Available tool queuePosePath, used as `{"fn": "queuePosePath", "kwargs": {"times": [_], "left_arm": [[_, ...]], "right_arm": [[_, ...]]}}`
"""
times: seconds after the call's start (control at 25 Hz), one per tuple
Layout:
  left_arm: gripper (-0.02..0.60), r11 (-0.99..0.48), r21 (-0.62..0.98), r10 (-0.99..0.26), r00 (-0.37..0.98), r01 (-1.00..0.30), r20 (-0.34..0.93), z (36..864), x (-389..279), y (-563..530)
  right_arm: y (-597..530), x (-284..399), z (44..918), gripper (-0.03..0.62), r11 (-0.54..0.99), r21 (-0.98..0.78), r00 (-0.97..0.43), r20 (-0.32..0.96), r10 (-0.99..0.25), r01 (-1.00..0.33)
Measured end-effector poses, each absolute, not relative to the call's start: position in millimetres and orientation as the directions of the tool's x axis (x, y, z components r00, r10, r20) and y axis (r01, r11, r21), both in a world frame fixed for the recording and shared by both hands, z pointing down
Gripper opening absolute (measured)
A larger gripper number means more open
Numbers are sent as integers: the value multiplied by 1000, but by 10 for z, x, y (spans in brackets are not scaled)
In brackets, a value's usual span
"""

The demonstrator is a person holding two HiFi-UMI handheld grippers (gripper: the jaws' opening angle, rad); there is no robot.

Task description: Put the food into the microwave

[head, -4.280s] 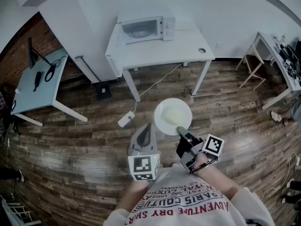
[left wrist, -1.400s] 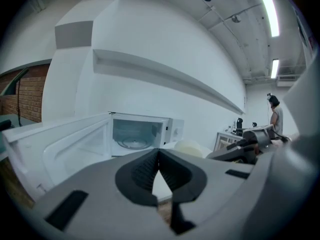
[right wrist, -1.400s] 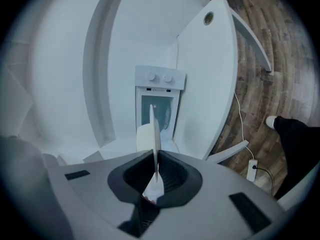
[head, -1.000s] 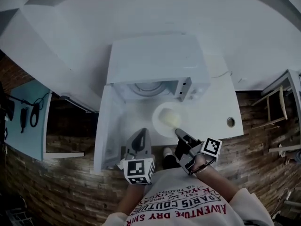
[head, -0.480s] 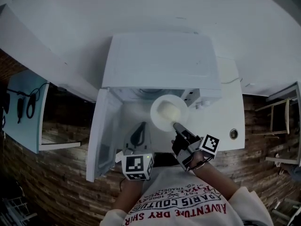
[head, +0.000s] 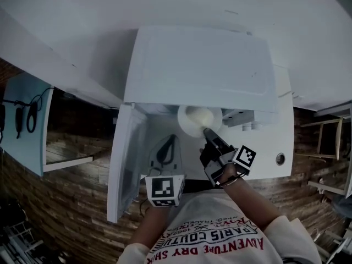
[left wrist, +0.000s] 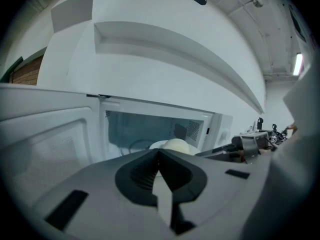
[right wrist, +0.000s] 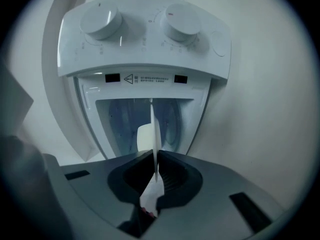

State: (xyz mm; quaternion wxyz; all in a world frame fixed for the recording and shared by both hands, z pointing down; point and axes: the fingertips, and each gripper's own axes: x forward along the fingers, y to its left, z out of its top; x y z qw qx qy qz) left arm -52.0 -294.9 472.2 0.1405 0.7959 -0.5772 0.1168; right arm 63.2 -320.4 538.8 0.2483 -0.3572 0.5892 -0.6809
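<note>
Plate of food held at the mouth of the open microwave.

The right claw (head: 207,131) pinches the rim of a white plate (head: 191,124) that carries a pale lump of food (head: 201,115). In the right gripper view that rim shows edge-on between the pressed pads, with two round knobs (right wrist: 102,21) beyond it. The plate sits at the front opening of the white microwave (head: 198,65), partly under its top edge, above the white table (head: 272,147). The door (head: 125,164) stands swung open on the left. The left claw (head: 172,138) has its jaws pressed together on nothing, and it points toward the cavity just beside the plate.
</note>
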Motion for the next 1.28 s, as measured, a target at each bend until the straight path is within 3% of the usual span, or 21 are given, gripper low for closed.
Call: {"fn": "queuePosePath", "kwargs": {"times": [1.04, 1.28], "left_arm": [[3, -364, 114, -828, 377, -924, 416, 5058, -730, -3166], [4, -374, 131, -818, 393, -918, 420, 5082, -681, -3182]], "right_arm": [[-4088, 273, 5795, 34, -205, -962, -514, 271, -814, -183], [-4091, 193, 5769, 36, -147, -908, -531, 353, -770, -392]]}}
